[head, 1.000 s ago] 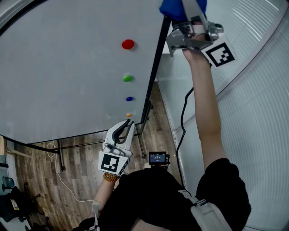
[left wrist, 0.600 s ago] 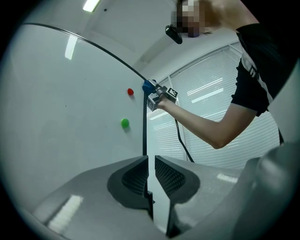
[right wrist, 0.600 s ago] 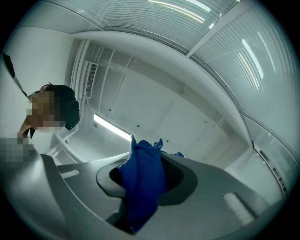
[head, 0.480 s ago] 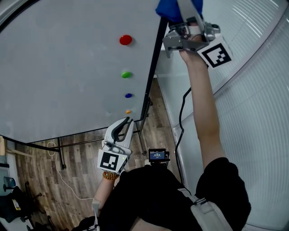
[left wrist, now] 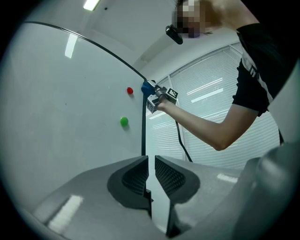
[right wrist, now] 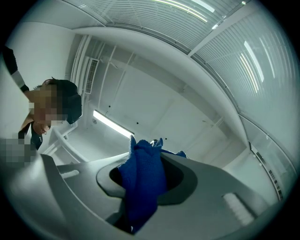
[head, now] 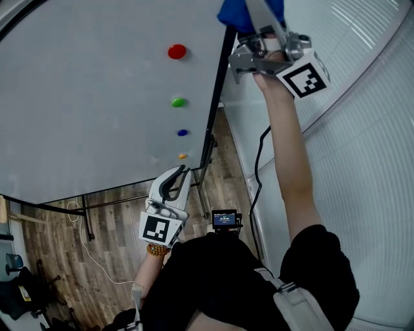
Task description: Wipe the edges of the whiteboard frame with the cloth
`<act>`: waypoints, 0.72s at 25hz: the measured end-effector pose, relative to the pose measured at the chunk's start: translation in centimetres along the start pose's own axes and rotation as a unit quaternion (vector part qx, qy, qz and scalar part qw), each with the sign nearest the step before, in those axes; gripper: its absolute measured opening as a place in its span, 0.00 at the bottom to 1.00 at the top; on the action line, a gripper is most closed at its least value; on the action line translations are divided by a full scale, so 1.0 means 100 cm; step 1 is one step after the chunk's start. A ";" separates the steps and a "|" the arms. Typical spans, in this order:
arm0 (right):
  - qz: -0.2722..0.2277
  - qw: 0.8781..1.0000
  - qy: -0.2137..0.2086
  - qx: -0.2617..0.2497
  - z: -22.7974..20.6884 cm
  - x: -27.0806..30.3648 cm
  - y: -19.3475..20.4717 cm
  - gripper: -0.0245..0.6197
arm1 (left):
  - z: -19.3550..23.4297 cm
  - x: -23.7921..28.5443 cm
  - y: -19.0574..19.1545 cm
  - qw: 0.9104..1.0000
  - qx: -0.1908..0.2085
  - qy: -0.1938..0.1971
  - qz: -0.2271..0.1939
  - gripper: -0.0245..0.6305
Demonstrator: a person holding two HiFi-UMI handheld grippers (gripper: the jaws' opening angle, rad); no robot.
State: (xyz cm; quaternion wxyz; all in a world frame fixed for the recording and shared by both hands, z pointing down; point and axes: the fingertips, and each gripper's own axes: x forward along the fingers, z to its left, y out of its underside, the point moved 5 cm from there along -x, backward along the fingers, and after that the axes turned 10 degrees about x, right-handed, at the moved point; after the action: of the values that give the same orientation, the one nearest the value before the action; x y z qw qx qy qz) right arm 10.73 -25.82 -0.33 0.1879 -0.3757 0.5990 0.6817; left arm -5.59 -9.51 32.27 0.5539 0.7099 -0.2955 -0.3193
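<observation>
The right tool [head: 257, 14] is reaching high overhead, its jaws clamping a blue cloth [head: 234, 13] that is bunching up between them and spilling over the pads, as the right gripper view is showing [right wrist: 140, 185]. The cloth is sitting against the upper end of the black frame [head: 217, 103] that is running down the whiteboard's [head: 90, 97] right-hand edge; from the left gripper view it is showing as a small blue lump [left wrist: 147, 87] at the board's top corner. The left tool [head: 179, 176] is hanging low near the board's bottom corner, well apart from the cloth, with its jaws drawn almost together, leaving only a thin slit and gripping nothing [left wrist: 151, 165]. Four magnets are dotting the board beside the frame: red [head: 176, 51], green [head: 178, 102], blue [head: 182, 132] and a small orange one [head: 183, 156]. A black cable [head: 259, 169] is trailing down beside the raised arm, over the wooden floor [head: 110, 239].
</observation>
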 end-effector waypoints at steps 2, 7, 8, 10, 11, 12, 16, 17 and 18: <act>0.000 1.000 0.001 -0.001 0.003 0.001 -0.001 0.25 | 0.000 -0.002 -0.002 1.000 -0.001 0.001 0.008 0.26; 0.002 1.000 0.006 -0.003 0.006 0.003 -0.002 0.25 | -0.001 -0.003 -0.005 1.000 -0.006 0.000 0.010 0.26; 0.003 1.000 0.007 -0.003 0.006 0.003 -0.002 0.25 | -0.001 -0.003 -0.005 1.000 -0.008 0.000 0.014 0.26; 0.004 1.000 0.009 -0.005 0.009 0.004 -0.003 0.25 | -0.002 -0.004 -0.009 1.000 -0.009 0.000 0.011 0.26; 0.004 1.000 0.010 -0.005 0.011 0.004 -0.003 0.25 | -0.002 -0.005 -0.011 1.000 -0.008 0.001 0.008 0.26; 0.005 1.000 0.011 -0.006 0.013 0.004 -0.002 0.25 | -0.003 -0.005 -0.013 1.000 -0.008 0.003 0.005 0.27; 0.008 1.000 0.014 -0.006 0.014 0.004 -0.001 0.25 | -0.004 -0.004 -0.019 1.000 -0.004 0.009 -0.008 0.26; 0.008 1.000 0.014 -0.006 0.015 0.004 -0.002 0.25 | -0.004 -0.004 -0.021 1.000 -0.005 0.009 -0.007 0.26; 0.008 1.000 0.014 -0.006 0.016 0.005 -0.003 0.25 | -0.004 -0.004 -0.023 1.000 -0.006 0.008 -0.005 0.27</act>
State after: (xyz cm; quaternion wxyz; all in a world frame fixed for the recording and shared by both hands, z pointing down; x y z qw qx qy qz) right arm 10.12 -24.29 -0.94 0.1713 -0.3816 0.6008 0.6813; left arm -5.44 -8.47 30.18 0.5589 0.7107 -0.2859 -0.3175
